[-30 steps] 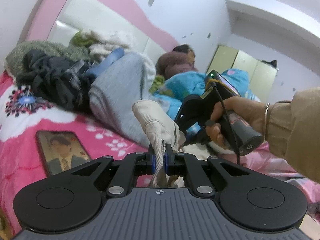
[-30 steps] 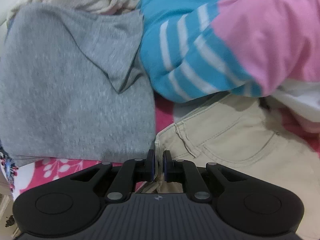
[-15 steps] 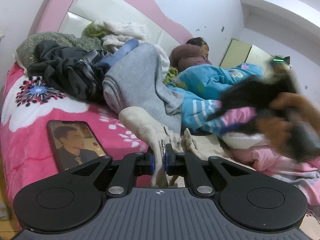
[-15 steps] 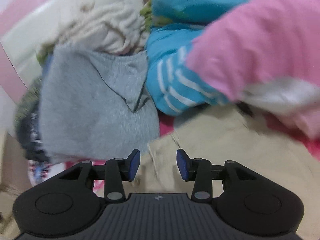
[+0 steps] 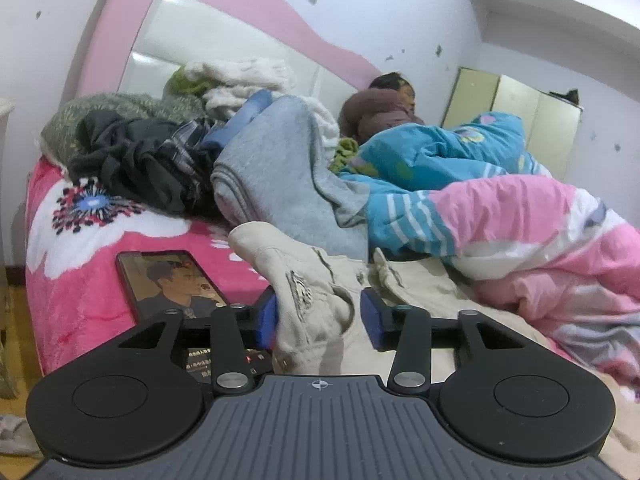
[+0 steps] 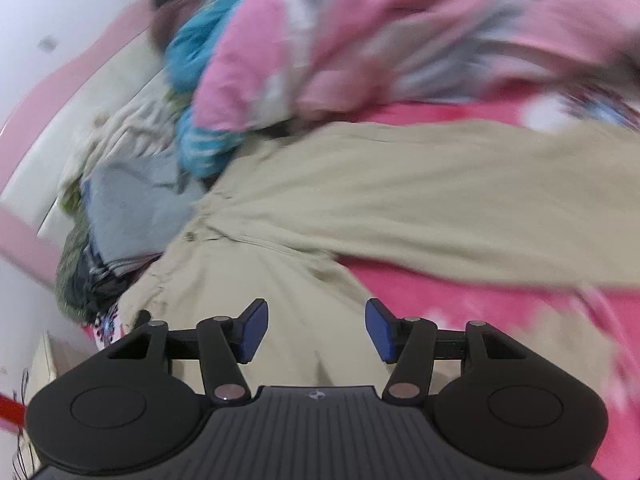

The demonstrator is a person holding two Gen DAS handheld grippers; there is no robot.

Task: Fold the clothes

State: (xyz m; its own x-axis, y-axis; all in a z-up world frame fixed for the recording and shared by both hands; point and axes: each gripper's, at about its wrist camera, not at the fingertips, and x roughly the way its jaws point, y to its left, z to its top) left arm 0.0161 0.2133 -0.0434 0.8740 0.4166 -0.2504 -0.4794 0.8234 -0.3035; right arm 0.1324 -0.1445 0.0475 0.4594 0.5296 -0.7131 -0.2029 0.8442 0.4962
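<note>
Beige trousers [image 5: 304, 276] lie spread on the pink bed, and a raised fold of their waist stands between the jaws of my left gripper [image 5: 320, 320]. Those jaws are opening; the cloth leans on the left pad and the right pad is clear of it. In the blurred right wrist view the trousers [image 6: 380, 200] stretch across the pink blanket with both legs running right. My right gripper [image 6: 316, 330] hangs over the near leg, its jaws opening with nothing between them.
A phone [image 5: 168, 284] with a lit screen lies on the pink blanket [image 5: 80, 292] left of the trousers. Behind are a grey garment [image 5: 276, 172], dark clothes [image 5: 136, 160], a pink and blue quilt [image 5: 500, 208] and a person [image 5: 384, 108] lying by the headboard [image 5: 224, 28].
My left gripper's jaws have parted and let go of the beige fold. My right gripper opened, swung fast along the trousers while rolling, and has left the left wrist view.
</note>
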